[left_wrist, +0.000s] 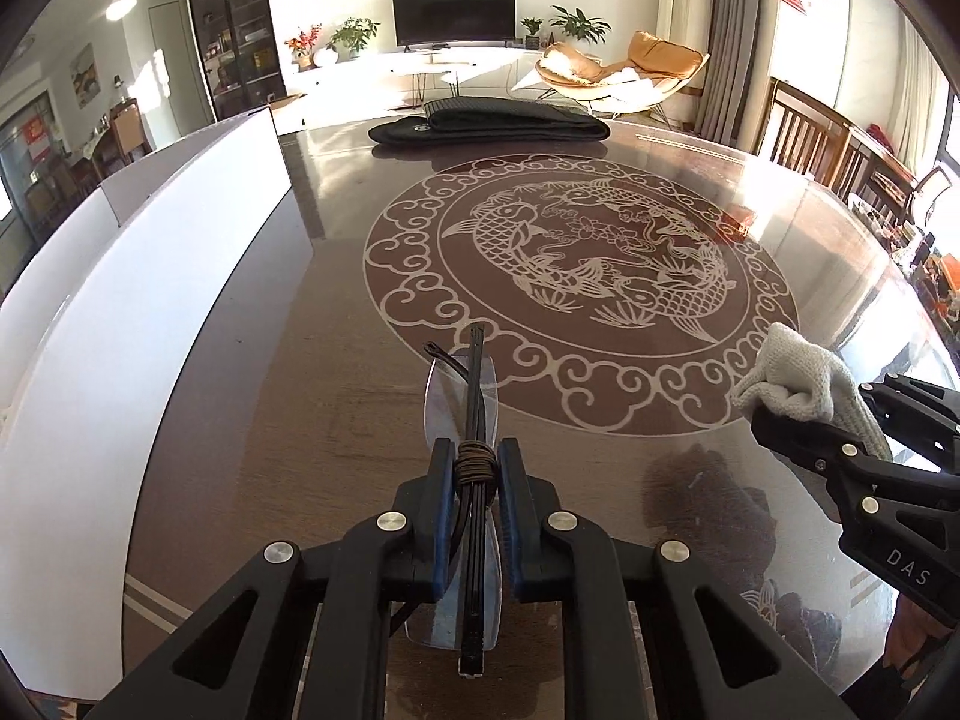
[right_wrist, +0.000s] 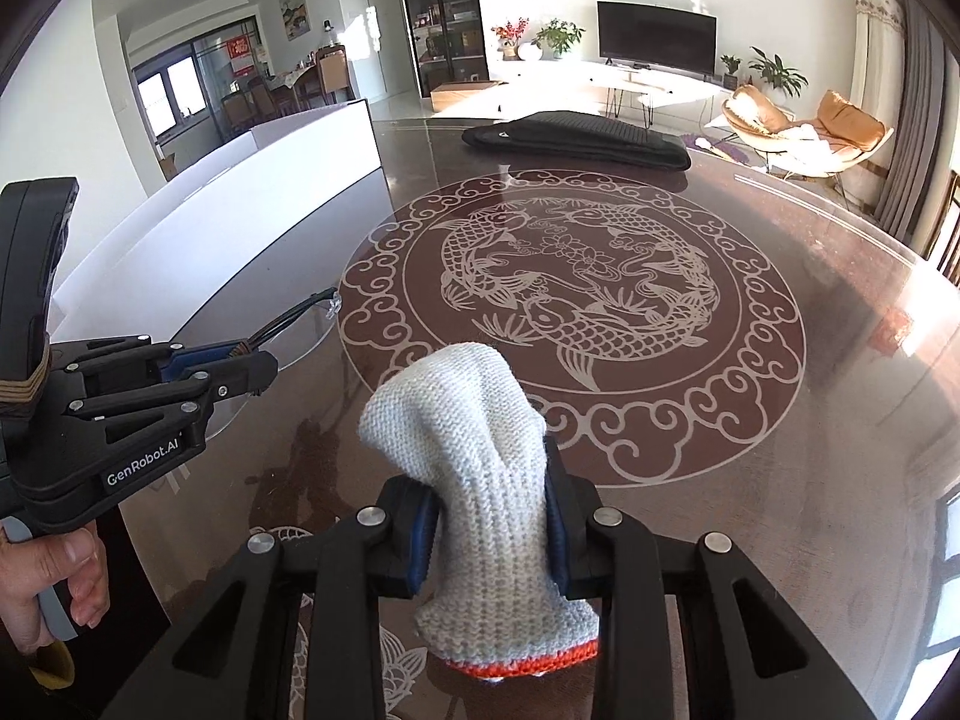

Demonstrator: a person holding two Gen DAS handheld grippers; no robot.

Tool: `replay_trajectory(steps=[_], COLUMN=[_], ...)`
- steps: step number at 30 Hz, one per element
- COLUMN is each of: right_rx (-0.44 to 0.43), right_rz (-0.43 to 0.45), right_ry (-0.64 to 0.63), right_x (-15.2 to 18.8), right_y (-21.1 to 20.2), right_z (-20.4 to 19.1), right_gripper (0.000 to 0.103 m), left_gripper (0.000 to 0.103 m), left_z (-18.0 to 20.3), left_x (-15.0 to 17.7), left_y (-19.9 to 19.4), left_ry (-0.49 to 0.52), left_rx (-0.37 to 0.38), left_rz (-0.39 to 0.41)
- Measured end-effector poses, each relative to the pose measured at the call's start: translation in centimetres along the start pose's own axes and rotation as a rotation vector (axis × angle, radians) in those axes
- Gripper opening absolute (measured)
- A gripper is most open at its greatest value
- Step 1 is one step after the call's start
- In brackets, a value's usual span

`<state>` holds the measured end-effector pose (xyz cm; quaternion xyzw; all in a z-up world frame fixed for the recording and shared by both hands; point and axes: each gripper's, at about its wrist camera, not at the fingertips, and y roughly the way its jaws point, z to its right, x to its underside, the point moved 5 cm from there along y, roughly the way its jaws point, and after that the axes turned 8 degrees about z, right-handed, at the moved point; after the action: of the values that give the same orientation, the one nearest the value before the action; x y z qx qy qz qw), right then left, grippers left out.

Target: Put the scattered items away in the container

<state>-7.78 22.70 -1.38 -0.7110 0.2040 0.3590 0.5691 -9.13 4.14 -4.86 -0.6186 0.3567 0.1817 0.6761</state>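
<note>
Left wrist view: The left gripper (left_wrist: 475, 468) is clamped on a pair of rimless glasses (left_wrist: 462, 396) with folded dark temples. A brown cord is wound around the temples at the point where the blue pads (left_wrist: 443, 516) press in from both sides. The clear lenses project forward past the fingertips, above the table (left_wrist: 288, 360). The glass-topped table carries a round fish-and-cloud emblem (left_wrist: 576, 294) at its centre. A white open container (left_wrist: 150, 276) stands along the table's left edge. A black folded pouch (left_wrist: 492, 126) lies at the far edge. At the right edge of this view, the right gripper (left_wrist: 810, 420) holds a grey knitted glove (left_wrist: 804, 378), raised above the near-right part of the table.

Right wrist view: The right gripper (right_wrist: 489, 516) is closed on the knitted glove (right_wrist: 480, 468). The fingers of the glove stand up and forward between the jaws; its orange-trimmed cuff hangs below them. To the left, the left gripper (right_wrist: 258, 369), held in a bare hand (right_wrist: 54, 576), carries the glasses (right_wrist: 300, 330) just beside the container (right_wrist: 240, 228), near the table's left edge. The black pouch (right_wrist: 576, 135) lies at the far edge, beyond the emblem (right_wrist: 570, 324).
</note>
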Motion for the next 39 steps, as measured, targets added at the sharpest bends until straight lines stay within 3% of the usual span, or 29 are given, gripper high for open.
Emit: replay_trajectory(steps=[6, 12, 16, 18, 20, 21, 27, 30, 39], right_rx=[0.005, 0.080, 0.043, 0.018, 0.007, 0.008, 0.022, 0.011, 0.005], right_rz=[-0.018, -0.041, -0.031, -0.028, -0.027, -0.028, -0.035, -0.039, -0.042], right_ry=[0.015, -0.038, -0.044, -0.058, -0.071, -0.076, -0.101, -0.106, -0.114], right_x=[1.3, 2.7, 3.0, 3.0, 3.0, 3.0, 3.1, 3.1, 3.1], right_y=[0.3, 1.6, 1.8, 1.8, 1.9, 1.9, 2.1, 2.2, 2.2], right_z=[0.2, 1.2, 1.6, 1.5, 1.3, 1.2, 0.7, 0.6, 0.4], right_gripper=[0.030, 0.031, 0.039, 0.045, 0.049, 0.050, 0.053, 0.058, 0.062], left_gripper=[0.014, 0.014, 0.016, 0.032, 0.085, 0.090, 0.092, 0.103, 0.103], left_z=[0.7, 1.1, 0.2, -0.1, -0.5, -0.7, 0.0, -0.3, -0.7], left_x=[0.6, 1.6, 2.3, 2.3, 2.3, 2.4, 3.1, 3.4, 3.5], left_y=[-0.3, 1.1, 2.0, 2.0, 2.3, 2.4, 2.7, 2.8, 2.9], left_ry=[0.002, -0.004, -0.063, -0.083, -0.089, -0.095, -0.037, -0.049, -0.055], left_rx=[0.005, 0.007, 0.036, 0.051, 0.042, 0.039, -0.012, -0.022, -0.027], left_rz=[0.006, -0.023, -0.047, -0.040, -0.047, -0.044, -0.025, -0.029, -0.016])
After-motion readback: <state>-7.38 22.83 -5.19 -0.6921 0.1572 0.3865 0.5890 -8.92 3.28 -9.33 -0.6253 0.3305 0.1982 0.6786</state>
